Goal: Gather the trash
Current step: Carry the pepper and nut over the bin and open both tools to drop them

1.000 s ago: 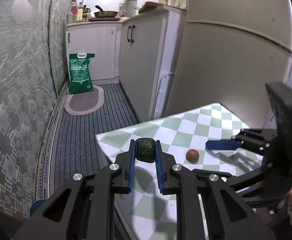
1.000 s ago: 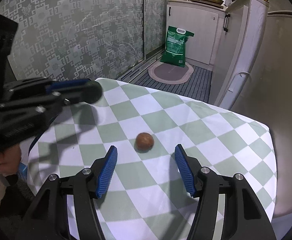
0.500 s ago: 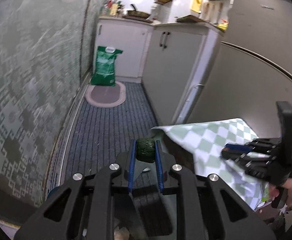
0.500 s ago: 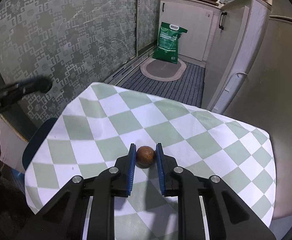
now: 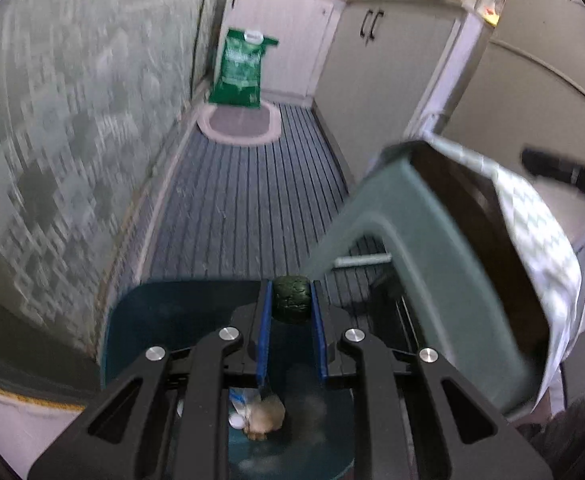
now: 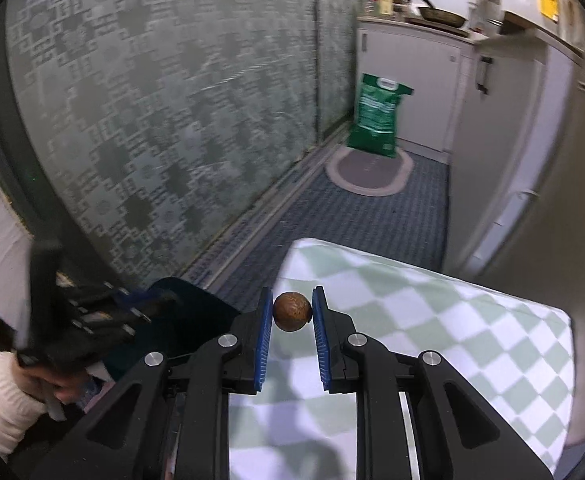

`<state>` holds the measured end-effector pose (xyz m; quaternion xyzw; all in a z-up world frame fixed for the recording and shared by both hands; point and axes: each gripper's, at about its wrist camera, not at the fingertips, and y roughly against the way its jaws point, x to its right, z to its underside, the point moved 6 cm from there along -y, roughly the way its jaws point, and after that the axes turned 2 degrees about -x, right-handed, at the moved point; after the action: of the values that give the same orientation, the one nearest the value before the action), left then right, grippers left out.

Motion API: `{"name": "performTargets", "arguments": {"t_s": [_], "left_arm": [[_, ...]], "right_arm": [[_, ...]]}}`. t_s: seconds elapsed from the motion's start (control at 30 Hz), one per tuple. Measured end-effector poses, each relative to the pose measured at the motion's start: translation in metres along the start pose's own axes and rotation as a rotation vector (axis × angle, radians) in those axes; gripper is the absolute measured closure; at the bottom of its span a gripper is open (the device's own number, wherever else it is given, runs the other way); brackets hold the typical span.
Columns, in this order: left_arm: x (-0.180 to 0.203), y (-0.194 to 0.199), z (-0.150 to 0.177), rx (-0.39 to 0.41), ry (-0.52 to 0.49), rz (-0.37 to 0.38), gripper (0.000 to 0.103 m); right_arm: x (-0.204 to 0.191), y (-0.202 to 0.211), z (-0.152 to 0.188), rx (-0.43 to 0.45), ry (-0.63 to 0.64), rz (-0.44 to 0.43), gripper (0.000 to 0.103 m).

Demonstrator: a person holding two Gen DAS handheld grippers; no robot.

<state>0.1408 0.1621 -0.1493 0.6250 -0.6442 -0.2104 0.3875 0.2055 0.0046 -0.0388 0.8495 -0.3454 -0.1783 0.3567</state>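
Above the bin (image 5: 140, 320), the left gripper (image 5: 291, 304) is clamped on a dark green lump (image 5: 291, 299), gripped between the blue pads (image 5: 265, 320). Scraps (image 5: 258, 416) are seen on the bin floor, directly below the lump. Right of the bin, the table (image 5: 420, 248) is seen from below its edge, draped with a checked cloth (image 5: 548, 240). Beyond the bin, a green bag (image 5: 241, 68) is propped at the far end of the floor, behind an oval mat (image 5: 239, 125).

Right of the bin (image 6: 196, 312), the right gripper (image 6: 292, 312) is clamped on a brown ball (image 6: 292, 311), held above the near corner of the cloth (image 6: 432, 312).
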Motion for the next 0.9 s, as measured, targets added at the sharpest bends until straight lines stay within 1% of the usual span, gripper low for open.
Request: {"name": "performTargets", "arguments": {"t_s": [0.13, 0.3, 0.4, 0.57, 0.73, 0.77, 0.83, 0.9], "left_arm": [[0.002, -0.015, 0.026, -0.066, -0.008, 0.008, 0.083], [0.006, -0.025, 0.053, -0.122, -0.033, 0.008, 0.083], [0.004, -0.031, 0.069, -0.165, -0.021, 0.033, 0.083], [-0.001, -0.038, 0.091, -0.216, -0.025, 0.039, 0.083], [-0.017, -0.043, 0.107, -0.254, -0.005, 0.036, 0.083], [-0.020, -0.044, 0.110, -0.263, -0.004, 0.036, 0.082], [-0.025, -0.044, 0.115, -0.274, -0.003, 0.032, 0.074], [-0.030, -0.044, 0.118, -0.280, -0.009, 0.024, 0.073]], "right_arm": [[-0.032, -0.009, -0.004, -0.018, 0.043, -0.030, 0.083], [-0.067, -0.026, -0.008, -0.046, 0.074, -0.073, 0.083], [-0.083, -0.038, -0.006, -0.072, 0.091, -0.086, 0.083], [-0.098, -0.060, 0.001, -0.122, 0.091, -0.090, 0.083], [-0.109, -0.082, 0.006, -0.165, 0.071, -0.102, 0.083], [-0.110, -0.085, 0.007, -0.170, 0.070, -0.104, 0.083], [-0.116, -0.094, 0.009, -0.187, 0.067, -0.108, 0.083], [-0.119, -0.100, 0.011, -0.199, 0.067, -0.104, 0.083]]}}
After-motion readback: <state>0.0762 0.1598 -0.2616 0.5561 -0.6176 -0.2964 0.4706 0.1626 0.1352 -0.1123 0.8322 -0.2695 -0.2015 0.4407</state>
